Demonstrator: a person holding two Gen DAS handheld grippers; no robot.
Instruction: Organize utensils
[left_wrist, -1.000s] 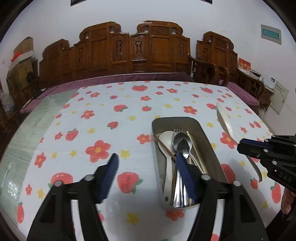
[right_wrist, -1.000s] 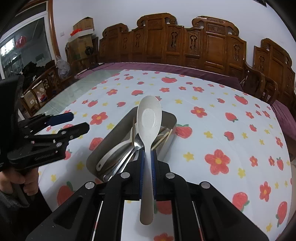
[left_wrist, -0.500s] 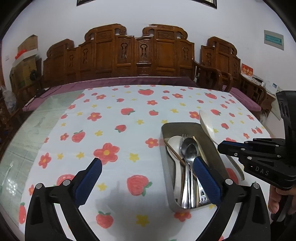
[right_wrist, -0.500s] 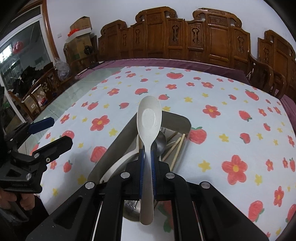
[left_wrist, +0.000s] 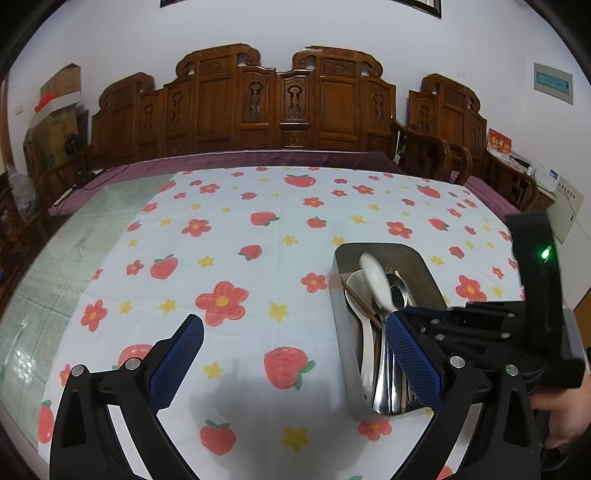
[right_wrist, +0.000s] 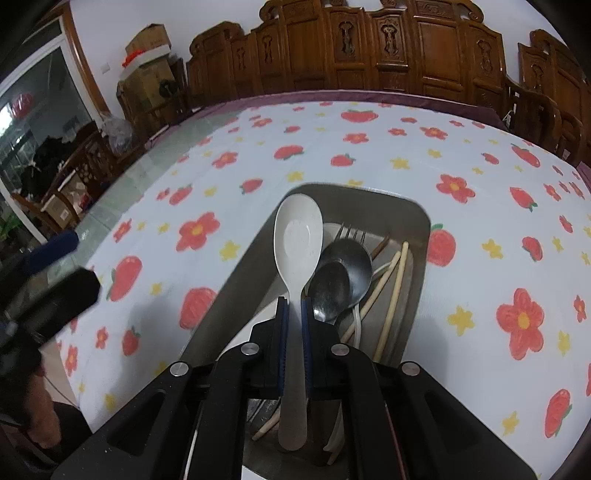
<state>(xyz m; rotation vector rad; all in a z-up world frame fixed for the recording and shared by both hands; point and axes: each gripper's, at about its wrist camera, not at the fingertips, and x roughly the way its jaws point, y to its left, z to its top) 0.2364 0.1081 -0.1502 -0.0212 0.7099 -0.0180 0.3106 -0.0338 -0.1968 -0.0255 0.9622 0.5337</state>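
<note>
My right gripper (right_wrist: 294, 306) is shut on the handle of a white spoon (right_wrist: 297, 240), whose bowl hangs low over the metal tray (right_wrist: 240, 280). In the tray lie metal spoons (right_wrist: 343, 273), a fork (right_wrist: 351, 230), chopsticks (right_wrist: 391, 280) and another white spoon. In the left wrist view the same white spoon (left_wrist: 375, 280) dips into the tray (left_wrist: 341, 314), with the right gripper (left_wrist: 397, 314) coming in from the right. My left gripper (left_wrist: 295, 343) stands wide open above the tablecloth, its right finger just over the tray's near end, nothing between its fingers.
The table wears a white cloth with red flowers and strawberries (left_wrist: 221, 299); bare green glass (left_wrist: 55, 266) shows on its left. Carved wooden chairs (left_wrist: 280, 107) line the far side. A hand (left_wrist: 561, 421) grips the right tool at the right edge.
The right gripper has come down and forward with the white spoon, from beside the tray to over it. The left gripper's jaws have opened wide and stayed in place.
</note>
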